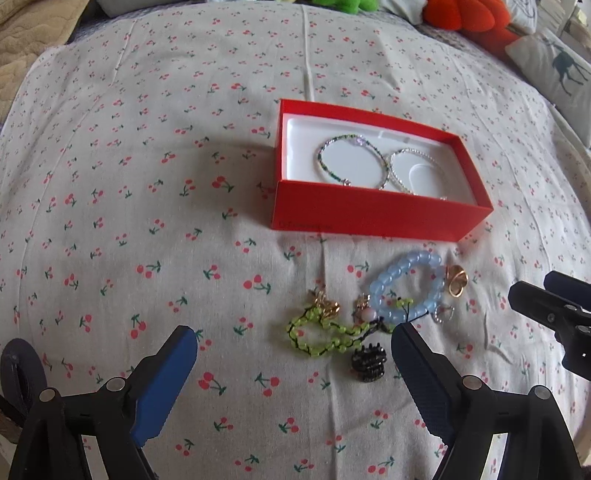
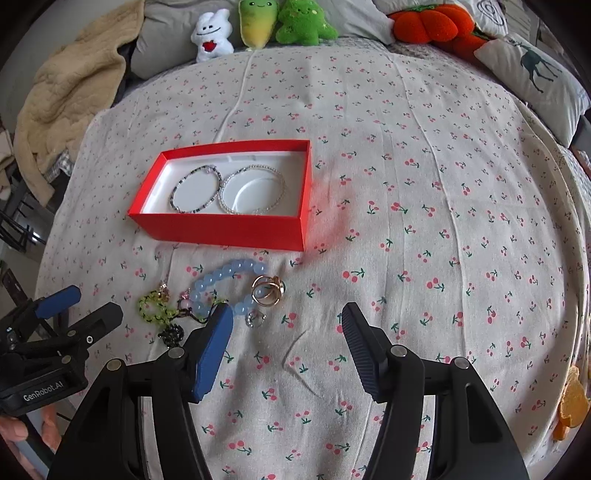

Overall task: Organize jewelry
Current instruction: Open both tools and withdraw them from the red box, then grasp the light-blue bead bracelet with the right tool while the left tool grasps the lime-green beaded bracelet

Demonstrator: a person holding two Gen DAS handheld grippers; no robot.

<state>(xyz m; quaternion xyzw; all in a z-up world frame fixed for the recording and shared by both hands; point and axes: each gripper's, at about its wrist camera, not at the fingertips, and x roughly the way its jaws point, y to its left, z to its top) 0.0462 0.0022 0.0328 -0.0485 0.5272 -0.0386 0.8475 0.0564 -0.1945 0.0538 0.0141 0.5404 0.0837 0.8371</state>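
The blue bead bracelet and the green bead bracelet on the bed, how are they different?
The blue bead bracelet has big, round, pale blue beads; the green bead bracelet has small yellow-green beads on dark cord. The blue bead bracelet lies as an open ring; the green bead bracelet is crumpled into loops. The blue bead bracelet lies nearer the red box. Both lie on the cherry-print sheet, outside the box, touching each other.

A home bedroom: a bed under a cherry-print sheet (image 2: 406,184), plush toys (image 2: 258,26) lined along the head, a deer-print pillow (image 2: 535,77), and a beige quilted blanket (image 2: 70,96) heaped alongside.
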